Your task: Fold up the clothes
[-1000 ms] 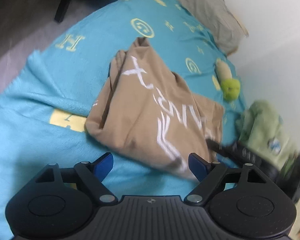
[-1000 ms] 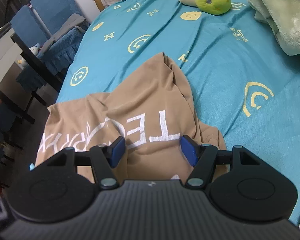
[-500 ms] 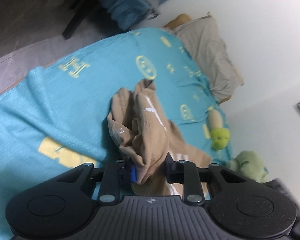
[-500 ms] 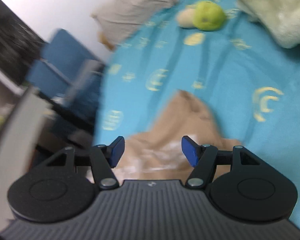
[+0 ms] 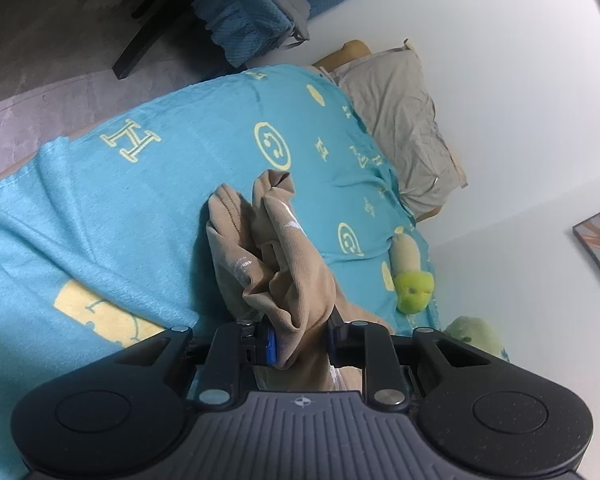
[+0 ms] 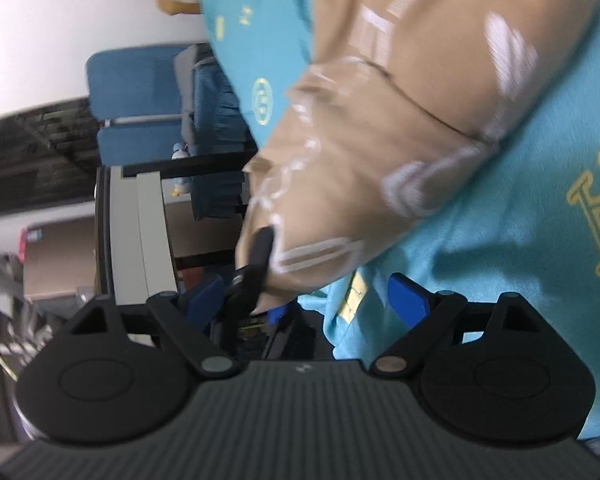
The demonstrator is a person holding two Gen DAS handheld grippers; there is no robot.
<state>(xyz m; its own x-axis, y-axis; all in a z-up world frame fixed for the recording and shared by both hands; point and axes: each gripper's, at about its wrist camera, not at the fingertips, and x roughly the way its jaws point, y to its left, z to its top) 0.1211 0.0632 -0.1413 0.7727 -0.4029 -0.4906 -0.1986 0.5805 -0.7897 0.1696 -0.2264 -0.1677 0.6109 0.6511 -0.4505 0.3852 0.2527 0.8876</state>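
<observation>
A tan shirt [image 5: 276, 248] with white lettering lies bunched on a turquoise blanket [image 5: 112, 216] with yellow letters and smileys. My left gripper [image 5: 300, 340] is shut on a fold of the shirt and holds it lifted. In the right wrist view the shirt [image 6: 380, 128] hangs blurred above my right gripper [image 6: 308, 300], which is open and empty; the left gripper's black finger shows clamped on the shirt's edge just ahead of it.
A beige pillow [image 5: 408, 120] lies at the bed's head by the white wall. Green plush toys [image 5: 412, 284] sit along the far side. Blue chairs [image 6: 140, 104] and a dark desk [image 6: 204, 168] stand beside the bed.
My left gripper shut on the shirt and lifted it, bunching it up. My right gripper, still open, swung round and tilted near the left gripper.
</observation>
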